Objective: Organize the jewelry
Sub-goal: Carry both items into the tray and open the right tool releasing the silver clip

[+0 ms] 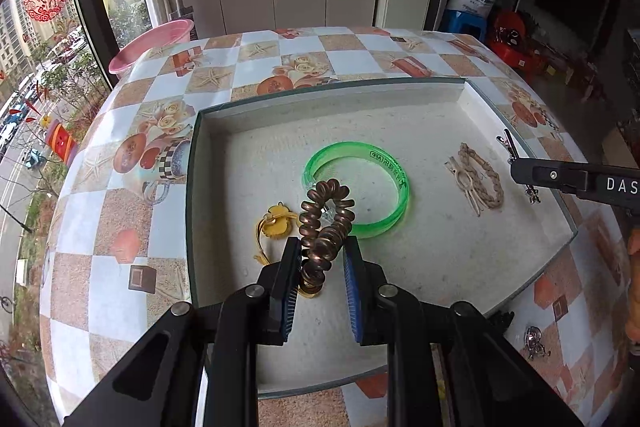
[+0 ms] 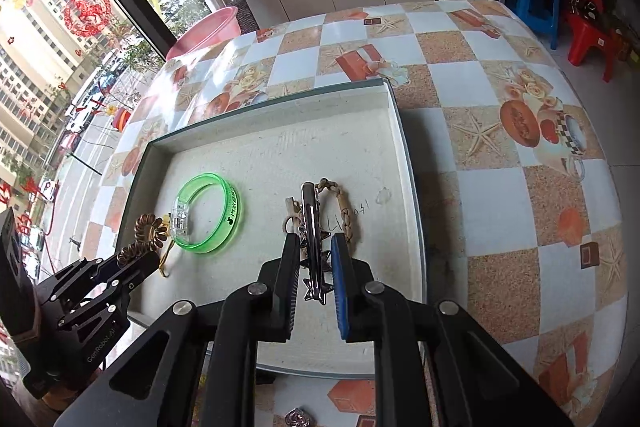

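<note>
Your left gripper [image 1: 322,259] pinches a brown spiral hair tie [image 1: 326,223] above the shallow white tray [image 1: 520,131], with the green bangle [image 1: 360,187] just beyond its tips. Your right gripper [image 2: 316,259] clamps a silver star hair clip [image 2: 314,239], the braided rope bracelet [image 2: 344,211] just ahead beneath it.

We see the shallow white tray [image 1: 520,131], and we place each piece against it. A green translucent bangle [image 1: 384,223] lies flat near the tray's middle. A yellow charm on a cord [image 1: 276,223] lies flat beside the bangle, toward the tray's left wall. A braided beige bracelet [image 1: 486,183] lies flat toward the tray's right wall. A bronze coiled hair tie [image 1: 326,223] hangs above the tray floor, and a silver star-trimmed hair clip [image 2: 314,239] is raised over the bracelet.
</note>
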Tool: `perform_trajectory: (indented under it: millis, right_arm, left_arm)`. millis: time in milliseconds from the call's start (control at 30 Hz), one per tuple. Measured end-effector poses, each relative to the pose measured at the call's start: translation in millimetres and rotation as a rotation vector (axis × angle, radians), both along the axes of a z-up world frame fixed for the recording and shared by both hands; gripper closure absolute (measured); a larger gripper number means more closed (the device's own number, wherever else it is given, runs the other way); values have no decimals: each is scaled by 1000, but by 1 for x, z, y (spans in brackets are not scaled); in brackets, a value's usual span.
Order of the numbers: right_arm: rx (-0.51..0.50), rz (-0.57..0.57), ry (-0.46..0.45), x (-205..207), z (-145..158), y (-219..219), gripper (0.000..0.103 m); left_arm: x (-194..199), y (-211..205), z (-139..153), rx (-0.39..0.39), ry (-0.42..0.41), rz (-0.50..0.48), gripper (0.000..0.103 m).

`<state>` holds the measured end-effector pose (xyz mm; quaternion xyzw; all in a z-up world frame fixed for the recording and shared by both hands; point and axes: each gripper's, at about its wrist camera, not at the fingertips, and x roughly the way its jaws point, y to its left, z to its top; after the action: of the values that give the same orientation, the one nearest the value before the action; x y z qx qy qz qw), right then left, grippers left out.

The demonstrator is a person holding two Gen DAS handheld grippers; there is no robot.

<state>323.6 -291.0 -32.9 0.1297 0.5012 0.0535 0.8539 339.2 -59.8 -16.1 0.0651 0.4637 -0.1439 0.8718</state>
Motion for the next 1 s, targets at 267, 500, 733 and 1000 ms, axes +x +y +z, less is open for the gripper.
perform_trajectory:
  millis: [267, 500, 733, 1000]
  right_arm:
    - [-30, -4, 16, 11, -19, 1, 86]
    - [-34, -2, 22, 13, -26, 2, 86]
    - [-31, -9, 25, 13, -26, 2, 85]
    - [4, -17, 26, 9, -23, -1, 54]
  left_arm:
    - [9, -9, -11, 28, -4, -5, 69]
    - [14, -14, -22, 66, -1, 2, 69]
    - [10, -21, -19, 95, -16, -11, 69]
    - [4, -23, -7, 76, -30, -3, 69]
